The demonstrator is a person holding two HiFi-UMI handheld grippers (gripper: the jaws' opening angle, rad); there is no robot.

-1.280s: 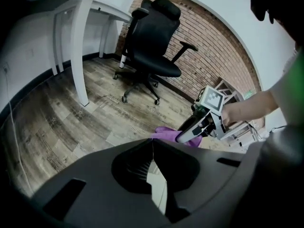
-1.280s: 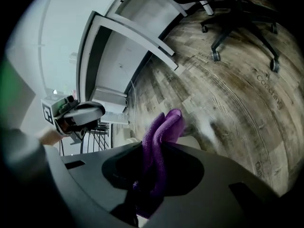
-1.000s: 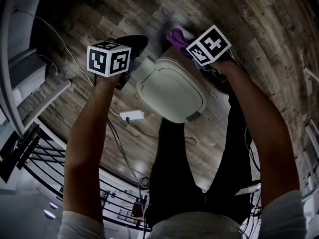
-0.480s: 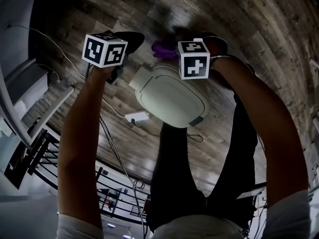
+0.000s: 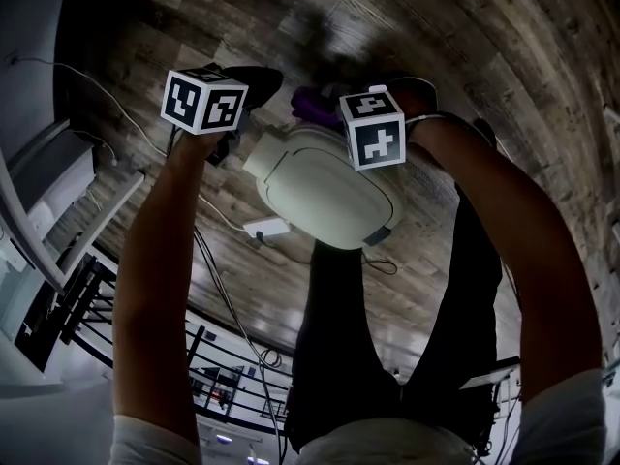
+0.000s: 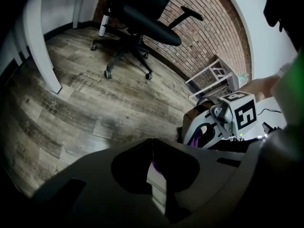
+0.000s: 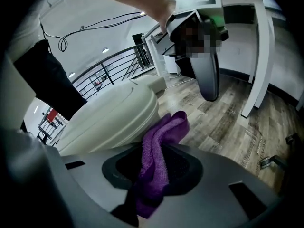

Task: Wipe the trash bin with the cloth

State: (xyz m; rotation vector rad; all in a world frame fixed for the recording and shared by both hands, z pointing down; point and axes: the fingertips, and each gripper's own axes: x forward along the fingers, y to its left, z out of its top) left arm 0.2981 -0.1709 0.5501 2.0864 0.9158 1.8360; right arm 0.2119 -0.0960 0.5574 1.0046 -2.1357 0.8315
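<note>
Your right gripper (image 7: 153, 177) has its jaws closed tight on the purple cloth (image 7: 164, 137). The loose end of the cloth sticks out right by the far edge of the white trash bin (image 7: 111, 115). The bin stands on the wood floor (image 5: 465, 56) in front of your legs, with its lid down. Your left gripper (image 6: 152, 148) has its jaws closed with nothing in them. It is just beside the bin, on the left. A black chair (image 6: 142, 18) stands far off.
</note>
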